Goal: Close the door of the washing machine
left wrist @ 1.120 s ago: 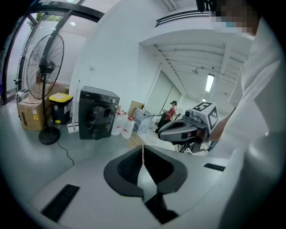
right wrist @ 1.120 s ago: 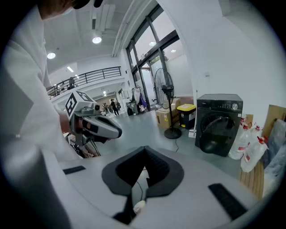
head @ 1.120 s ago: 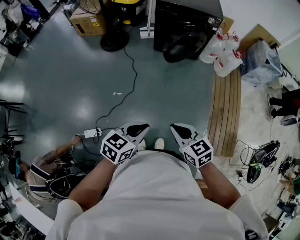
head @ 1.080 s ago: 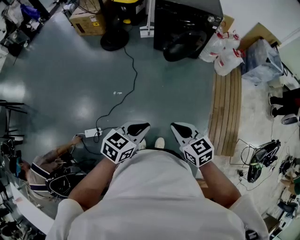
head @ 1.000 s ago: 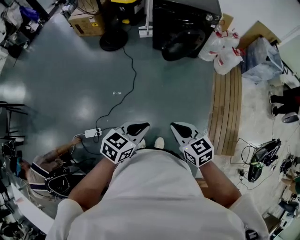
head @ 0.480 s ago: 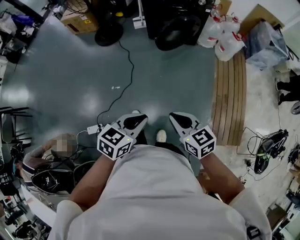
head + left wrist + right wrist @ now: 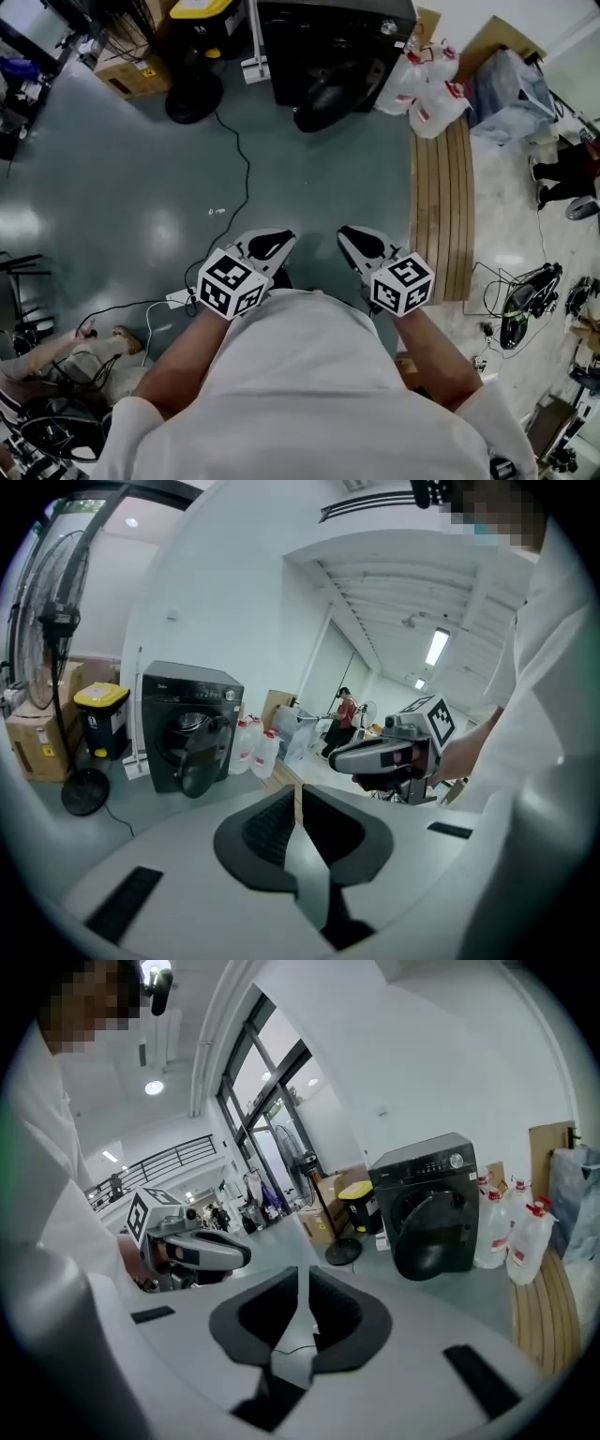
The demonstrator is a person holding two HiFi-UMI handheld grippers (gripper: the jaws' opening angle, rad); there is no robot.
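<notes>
Head view | left gripper (image 7: 268, 246) being held low, jaws together, empty | washing machine (image 7: 323, 23) being seen at far edge of floor (image 7: 131, 187), door (image 7: 330, 96) ajar | right gripper (image 7: 360, 242) jaws just being opened narrowly, empty.

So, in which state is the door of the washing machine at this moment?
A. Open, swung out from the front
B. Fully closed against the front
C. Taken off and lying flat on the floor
A: the round dark door stands out at an angle from the front of the black washing machine, and the drum opening shows behind it in the left gripper view.
</notes>
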